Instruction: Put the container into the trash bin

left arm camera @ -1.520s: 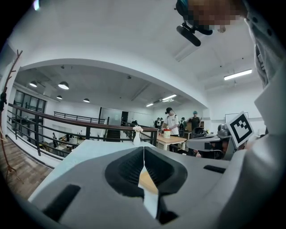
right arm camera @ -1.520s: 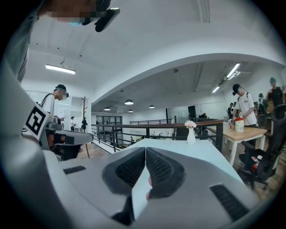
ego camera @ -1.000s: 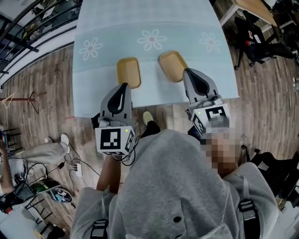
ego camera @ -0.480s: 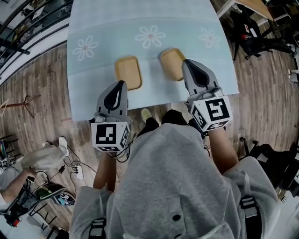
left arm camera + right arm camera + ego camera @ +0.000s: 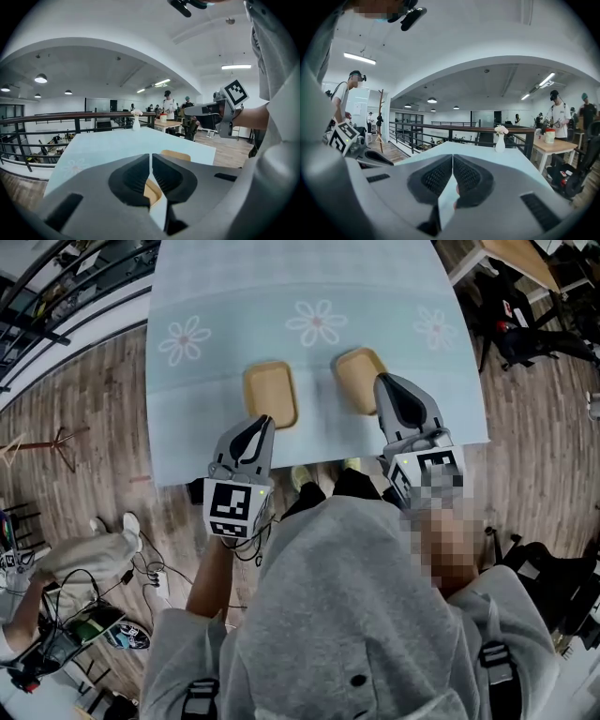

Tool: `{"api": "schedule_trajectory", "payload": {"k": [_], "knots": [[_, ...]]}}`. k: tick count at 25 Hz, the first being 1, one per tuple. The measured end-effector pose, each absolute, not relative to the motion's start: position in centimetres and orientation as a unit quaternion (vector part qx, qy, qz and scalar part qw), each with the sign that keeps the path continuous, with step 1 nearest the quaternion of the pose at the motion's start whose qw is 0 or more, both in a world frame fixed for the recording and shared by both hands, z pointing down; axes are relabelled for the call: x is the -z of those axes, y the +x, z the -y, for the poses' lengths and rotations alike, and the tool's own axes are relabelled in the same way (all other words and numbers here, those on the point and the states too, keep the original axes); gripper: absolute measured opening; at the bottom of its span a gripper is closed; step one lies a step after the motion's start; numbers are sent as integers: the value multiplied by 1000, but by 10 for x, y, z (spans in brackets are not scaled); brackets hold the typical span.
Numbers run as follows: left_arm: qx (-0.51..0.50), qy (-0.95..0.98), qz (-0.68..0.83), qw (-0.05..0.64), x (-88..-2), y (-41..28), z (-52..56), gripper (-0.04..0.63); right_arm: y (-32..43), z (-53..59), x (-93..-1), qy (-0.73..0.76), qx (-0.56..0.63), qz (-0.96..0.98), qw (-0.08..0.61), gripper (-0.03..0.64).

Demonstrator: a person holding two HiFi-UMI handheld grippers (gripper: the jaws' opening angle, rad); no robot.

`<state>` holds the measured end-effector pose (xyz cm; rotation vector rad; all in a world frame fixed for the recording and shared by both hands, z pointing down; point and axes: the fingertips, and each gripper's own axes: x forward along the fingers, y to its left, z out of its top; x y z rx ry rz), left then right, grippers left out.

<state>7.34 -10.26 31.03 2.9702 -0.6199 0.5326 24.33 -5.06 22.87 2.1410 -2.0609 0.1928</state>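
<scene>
While 2 closed grippers (image 5: 265,422) (image 5: 383,381) hover, 2 containers (image 5: 270,394) (image 5: 355,377) lie on 1 table (image 5: 281,282).

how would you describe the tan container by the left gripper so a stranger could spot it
Start at the pale blue table printed with daisies and look to its near edge, where two tan containers lie side by side. It is the left container, just past the left gripper; it lies square to the table edge, while the right container is turned askew.
</scene>
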Motion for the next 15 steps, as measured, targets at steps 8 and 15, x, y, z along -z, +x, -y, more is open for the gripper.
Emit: {"api": "schedule_trajectory", "payload": {"k": [8, 15], "knots": [[-231, 963, 125, 66, -357, 82, 87, 160, 241, 52, -245, 715, -85, 689, 84, 26], [-311, 946, 88, 33, -404, 90, 86, 178, 243, 49, -257, 715, -98, 686, 87, 26]]}}
